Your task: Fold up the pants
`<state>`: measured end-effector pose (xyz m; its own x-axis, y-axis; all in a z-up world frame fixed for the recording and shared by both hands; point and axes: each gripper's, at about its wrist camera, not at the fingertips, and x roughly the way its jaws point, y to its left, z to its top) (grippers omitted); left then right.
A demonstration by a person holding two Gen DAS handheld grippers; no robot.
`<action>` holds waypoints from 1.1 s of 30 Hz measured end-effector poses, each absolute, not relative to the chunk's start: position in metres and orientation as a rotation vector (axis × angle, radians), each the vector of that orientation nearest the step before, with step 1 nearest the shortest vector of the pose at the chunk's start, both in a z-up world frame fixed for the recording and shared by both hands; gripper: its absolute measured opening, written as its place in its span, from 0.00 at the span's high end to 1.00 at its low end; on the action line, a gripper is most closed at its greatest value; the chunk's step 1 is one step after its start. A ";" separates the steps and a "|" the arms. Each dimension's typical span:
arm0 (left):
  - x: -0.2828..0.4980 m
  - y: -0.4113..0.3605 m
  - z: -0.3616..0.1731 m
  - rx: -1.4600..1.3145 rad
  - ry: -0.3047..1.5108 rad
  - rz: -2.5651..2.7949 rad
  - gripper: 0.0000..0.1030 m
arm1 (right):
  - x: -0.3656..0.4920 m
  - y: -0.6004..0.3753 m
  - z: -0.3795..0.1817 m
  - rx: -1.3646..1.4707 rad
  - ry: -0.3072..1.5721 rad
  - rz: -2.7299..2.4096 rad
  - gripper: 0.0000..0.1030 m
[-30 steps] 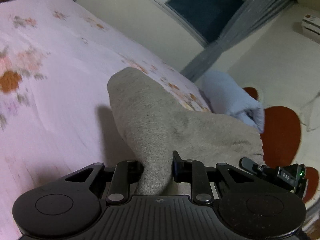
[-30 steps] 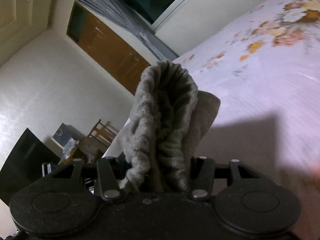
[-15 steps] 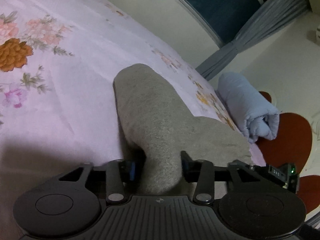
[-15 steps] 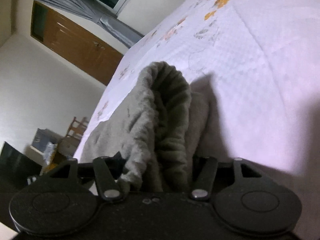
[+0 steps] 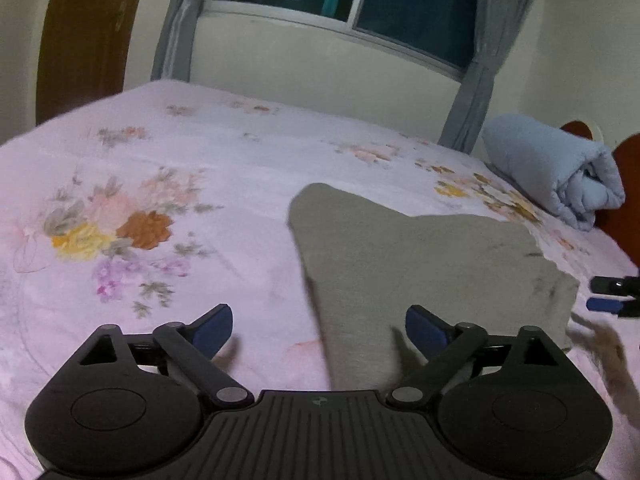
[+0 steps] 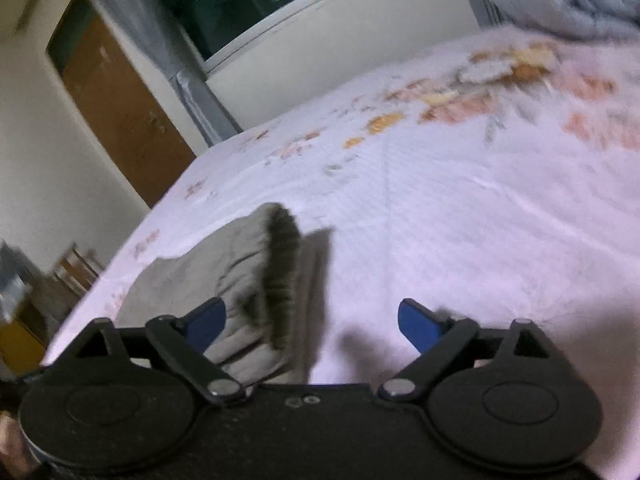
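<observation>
Left wrist view: the left gripper [image 5: 319, 330] has its jaws spread wide and opening further, blue pads clear of cloth. The grey pants [image 5: 416, 264] lie flat on the pink flowered bedsheet [image 5: 168, 264], running forward from between the jaws and off to the right pad's side; nothing is held. At the far right edge the right gripper's blue tips [image 5: 606, 294] show, just beside the pants' ragged corner.

Right wrist view, blurred: the right gripper [image 6: 311, 320] is likewise wide and opening, gripping nothing. The bunched, ribbed end of the pants [image 6: 276, 280] sits between the jaws, toward the left pad, a layer of cloth stacked beneath it.

Judgement: one fold looks laid down and let go, since the cloth rests doubled in a broad slab. It is not yet a compact bundle; the near edge is uneven. Probably another fold and some squaring-up remain.

A rolled blue blanket [image 5: 560, 176] lies well beyond, ahead-right.
</observation>
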<state>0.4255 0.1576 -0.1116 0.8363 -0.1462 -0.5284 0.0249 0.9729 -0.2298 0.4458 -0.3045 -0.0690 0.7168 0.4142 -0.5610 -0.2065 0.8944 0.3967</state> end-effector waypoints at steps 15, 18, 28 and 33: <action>0.390 0.161 -0.117 -0.240 0.589 0.061 0.01 | 0.433 -0.270 -0.051 0.077 0.582 0.235 0.06; 0.397 0.158 -0.132 -0.262 0.662 0.040 0.01 | 0.457 -0.254 -0.060 0.038 0.627 0.234 0.06; 0.481 0.182 -0.103 -0.341 0.616 0.016 0.01 | 0.467 -0.253 -0.070 0.011 0.591 0.216 0.06; 0.539 0.175 -0.141 -0.301 0.779 0.100 0.01 | 0.486 -0.234 -0.070 -0.012 0.560 0.241 0.06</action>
